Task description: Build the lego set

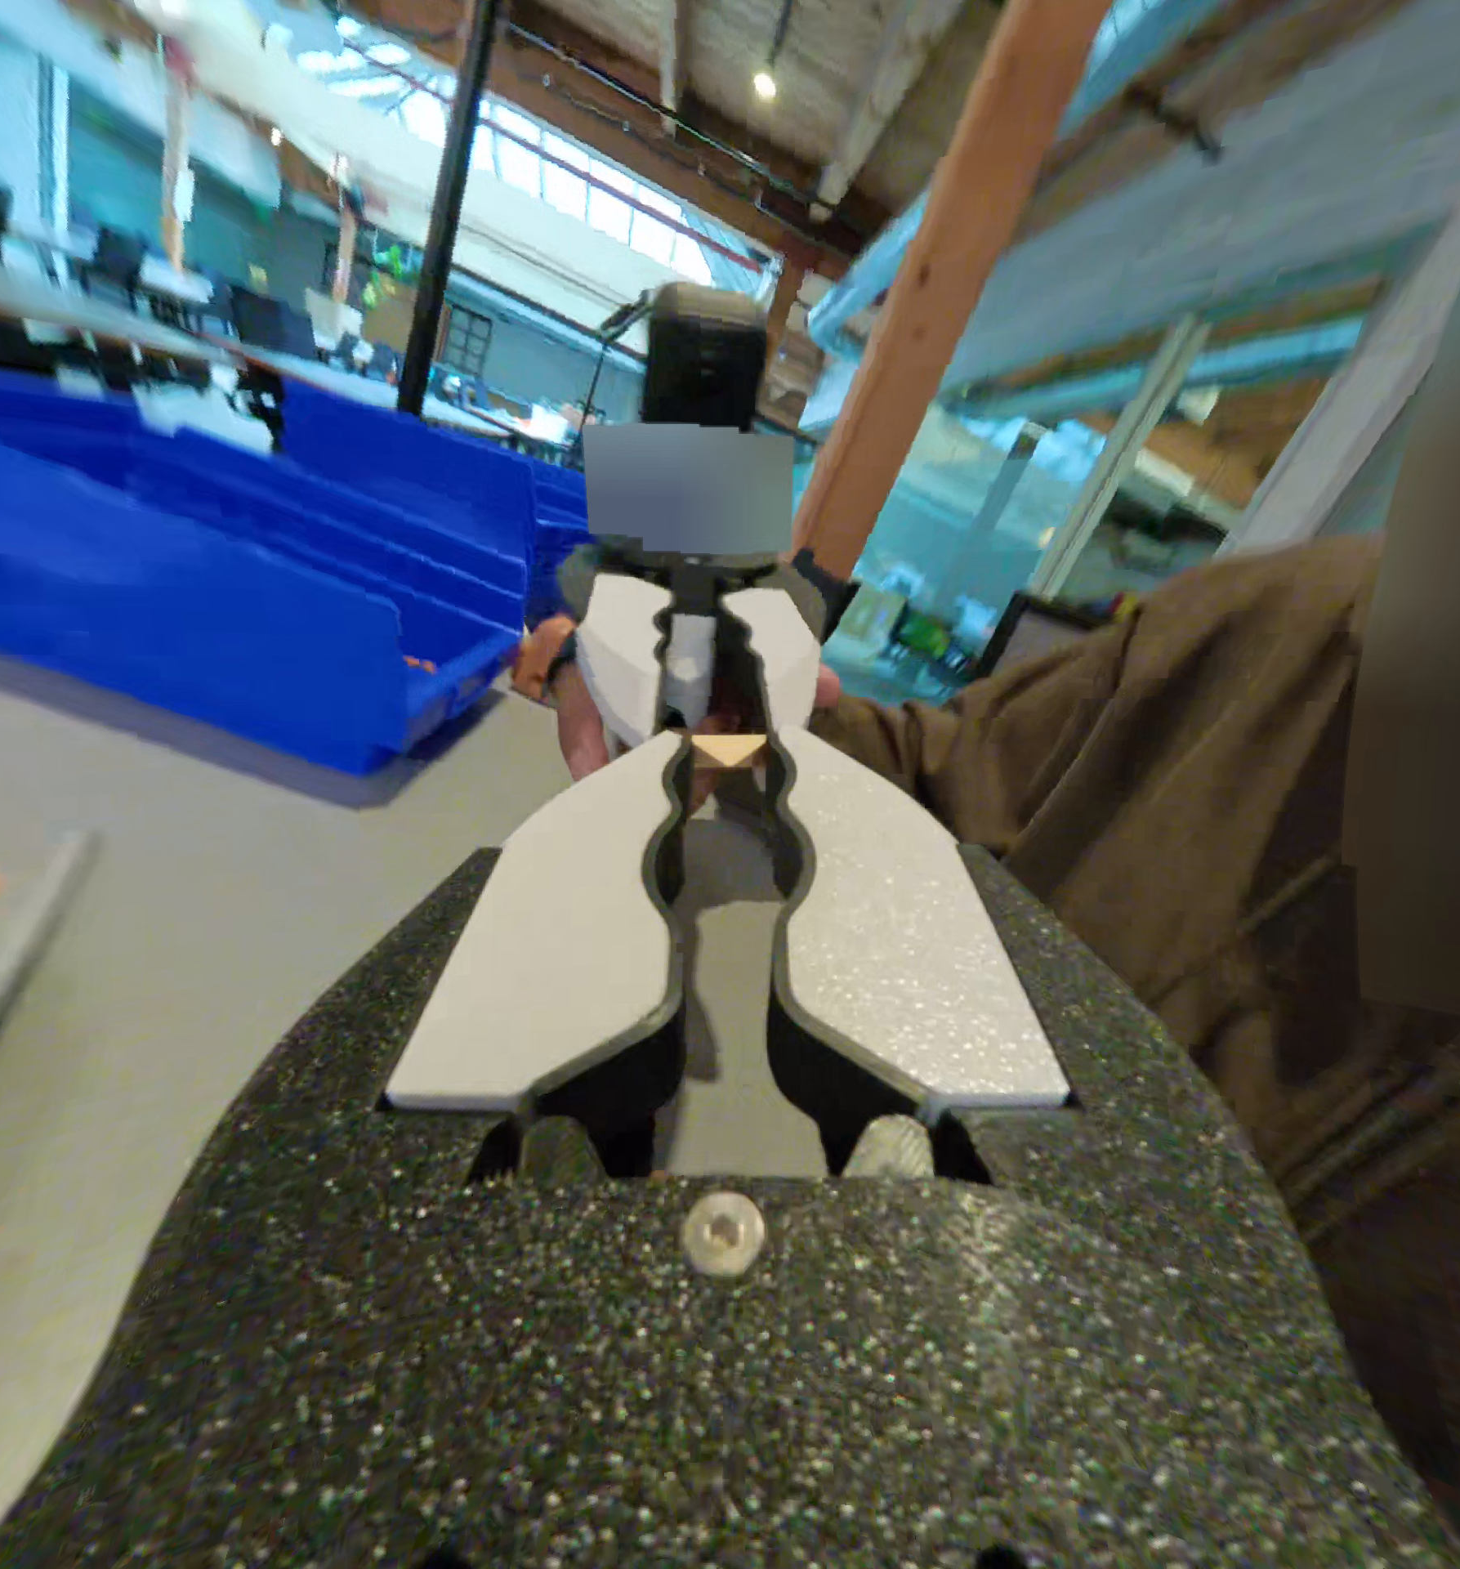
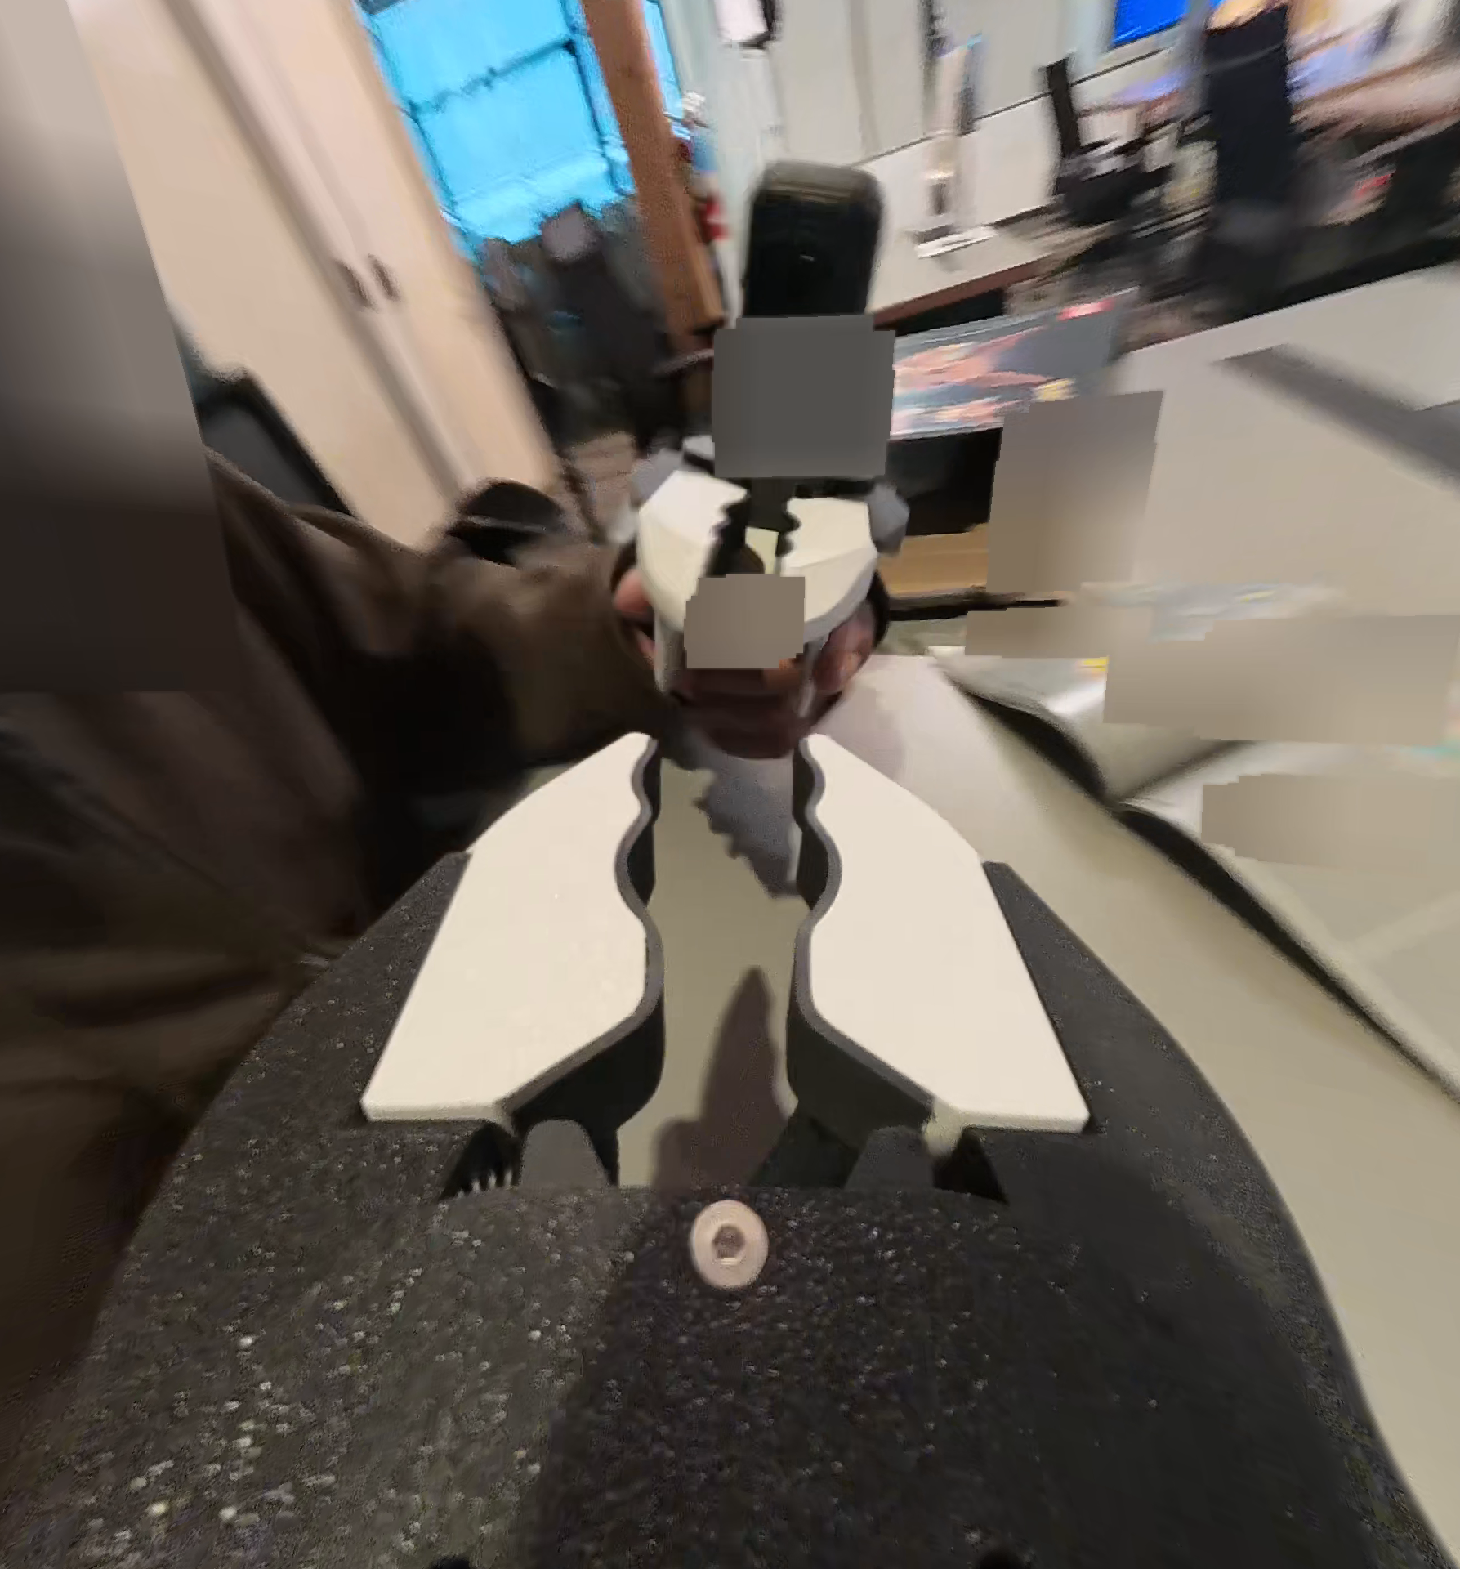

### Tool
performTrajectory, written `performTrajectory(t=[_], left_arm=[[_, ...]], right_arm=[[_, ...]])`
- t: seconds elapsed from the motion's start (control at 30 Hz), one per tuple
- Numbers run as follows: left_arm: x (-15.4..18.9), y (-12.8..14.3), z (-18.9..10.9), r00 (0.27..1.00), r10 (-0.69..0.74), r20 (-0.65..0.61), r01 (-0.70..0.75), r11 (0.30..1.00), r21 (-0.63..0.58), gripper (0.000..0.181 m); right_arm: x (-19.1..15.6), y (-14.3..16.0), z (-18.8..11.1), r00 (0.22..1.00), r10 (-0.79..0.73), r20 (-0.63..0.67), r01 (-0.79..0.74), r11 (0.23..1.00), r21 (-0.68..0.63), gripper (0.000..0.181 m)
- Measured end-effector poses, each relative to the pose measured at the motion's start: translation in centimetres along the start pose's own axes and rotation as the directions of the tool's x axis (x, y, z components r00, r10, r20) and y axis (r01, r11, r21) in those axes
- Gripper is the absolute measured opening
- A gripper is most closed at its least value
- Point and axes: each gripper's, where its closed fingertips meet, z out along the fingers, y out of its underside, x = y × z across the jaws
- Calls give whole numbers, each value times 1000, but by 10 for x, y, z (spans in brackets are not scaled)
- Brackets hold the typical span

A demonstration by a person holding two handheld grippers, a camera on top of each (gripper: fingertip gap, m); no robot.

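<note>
Grey tabletop and blue bins sit behind my two grippers, raised face to face. My left gripper pinches a small tan lego piece; my right gripper gapes empty. I should align slowly before passing it.

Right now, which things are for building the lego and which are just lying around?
For the job:
left gripper, pinching a small tan piece
right gripper, with a pale piece in its gap, grip unclear

Just lying about:
blue bins
wooden post
</note>
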Motion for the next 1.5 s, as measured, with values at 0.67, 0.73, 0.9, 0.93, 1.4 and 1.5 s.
performTrajectory(t=[0.67, 0.73, 0.9, 0.93, 1.4, 1.5], left_arm=[[-39, 30, -3, 812, -580, 73, 580, 814, 15, 16], [-39, 30, -4, 815, -574, 78, 574, 818, 14, 16], [-42, 28, -6, 845, -526, 93, 527, 849, 15, 16], [-41, 26, -6, 864, -497, 84, 498, 867, 12, 16], [-39, 68, 21, 985, 8, 175, 38, 966, -254, 16], [-38, 74, 24, 985, 26, 172, 24, 959, -283, 16]], right_arm=[[31, 24, 17, 876, -373, -305, 343, 928, -148, 18], [31, 24, 16, 878, -370, -302, 341, 929, -147, 18], [35, 21, 6, 865, -386, -320, 351, 922, -163, 18], [37, 21, 1, 855, -398, -332, 358, 917, -177, 19], [63, 31, -47, 836, -310, -452, 289, 950, -117, 36], [63, 35, -46, 845, -306, -438, 274, 952, -136, 34]])
